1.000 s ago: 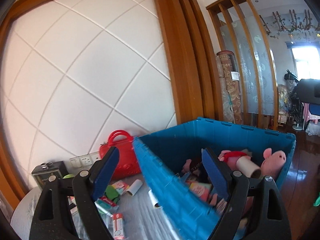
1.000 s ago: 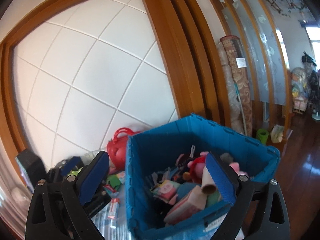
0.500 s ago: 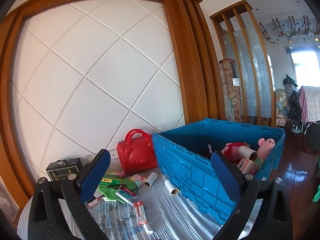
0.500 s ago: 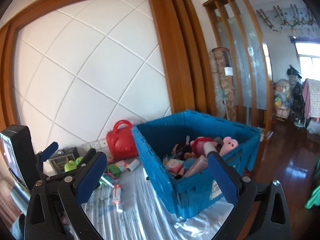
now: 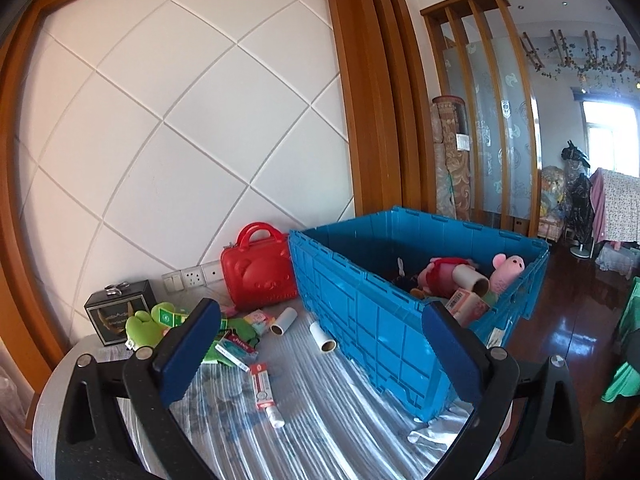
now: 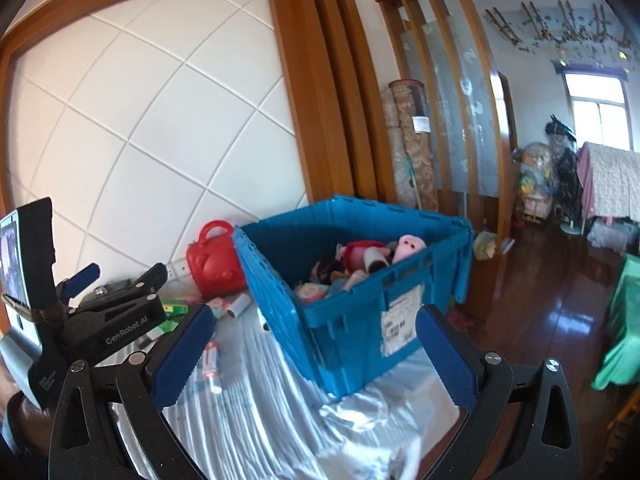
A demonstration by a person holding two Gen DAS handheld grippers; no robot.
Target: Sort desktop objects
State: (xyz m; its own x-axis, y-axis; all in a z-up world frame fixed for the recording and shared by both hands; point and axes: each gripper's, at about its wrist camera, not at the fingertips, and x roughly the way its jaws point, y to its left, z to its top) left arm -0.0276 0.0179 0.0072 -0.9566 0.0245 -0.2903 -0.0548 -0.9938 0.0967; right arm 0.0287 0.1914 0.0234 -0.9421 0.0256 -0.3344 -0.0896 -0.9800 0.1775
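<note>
A blue plastic crate (image 5: 360, 316) (image 6: 348, 320) stands on the covered table and holds pink pig plush toys (image 5: 506, 268), a cardboard tube (image 5: 472, 278) and small boxes. Left of it lie a red toy case (image 5: 258, 268), two small rolls (image 5: 283, 315), a red-and-white tube (image 5: 265, 394), a green plush (image 5: 144, 322) and green packets. My left gripper (image 5: 320, 356) is open and empty, back from the table's near part. My right gripper (image 6: 316, 360) is open and empty, in front of the crate's near corner. The left gripper's body (image 6: 112, 312) shows in the right wrist view.
A black box (image 5: 118, 312) stands at the table's far left by wall sockets (image 5: 192, 278). A white panelled wall backs the table. A silver cloth (image 5: 320, 420) covers the table. Dark wood floor (image 6: 552, 312) lies to the right.
Both grippers have pulled back and up from over the crate. The crate and the table items now look farther away. Both stay open and empty.
</note>
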